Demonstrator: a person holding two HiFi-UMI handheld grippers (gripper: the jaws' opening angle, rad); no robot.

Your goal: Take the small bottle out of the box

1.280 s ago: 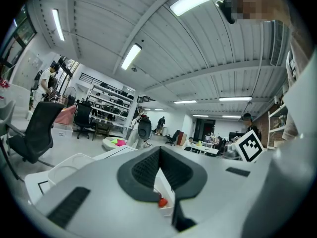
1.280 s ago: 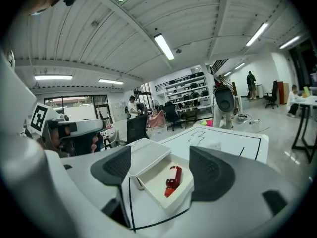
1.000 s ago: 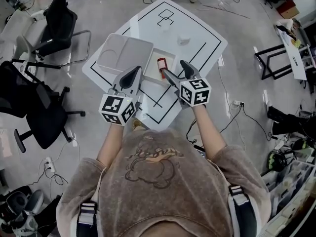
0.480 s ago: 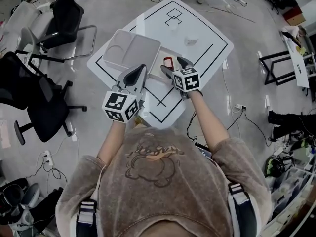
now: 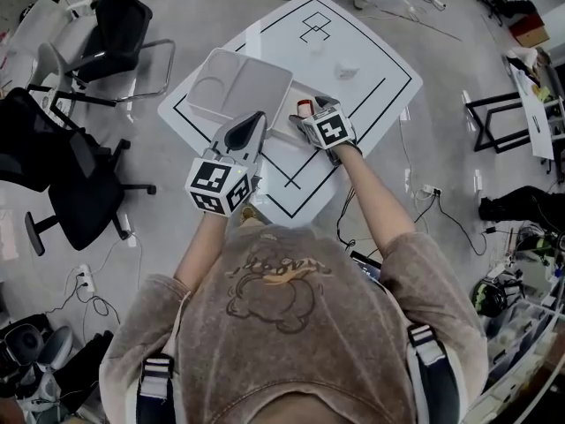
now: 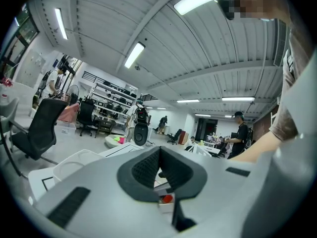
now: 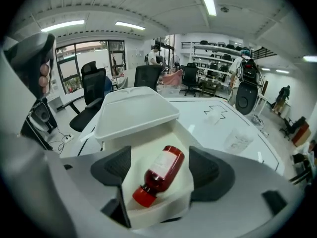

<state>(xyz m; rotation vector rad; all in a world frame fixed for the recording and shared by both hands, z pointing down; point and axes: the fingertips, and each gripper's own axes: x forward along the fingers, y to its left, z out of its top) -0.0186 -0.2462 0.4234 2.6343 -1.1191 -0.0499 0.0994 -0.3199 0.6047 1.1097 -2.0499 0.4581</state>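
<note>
**Right gripper spread over the bottle in the box**

Only the right gripper view looks into the box (image 7: pixel 187 195). There the small bottle (image 7: pixel 159 174) lies on its side on the box floor, red cap toward the camera and label up. The right gripper (image 7: pixel 163 168) has its jaws spread, one dark pad on each side of the bottle and neither touching it. The head view shows only a bit of the bottle past that gripper's marker cube.

The left gripper view shows the left gripper (image 6: pixel 159 165) with its jaws pressed together and nothing between them. It is held above the near part of the table, beside the box.

The box's lid (image 5: pixel 238 91) stands open to the left, hinged back and flat. To the right of the box the white table (image 5: pixel 375 73) with black lines is bare up to a clear cup (image 5: pixel 347 71), well apart.

The table stands on a grey floor. Black office chairs (image 5: pixel 115 38) are to its left and cables trail on the right.
</note>
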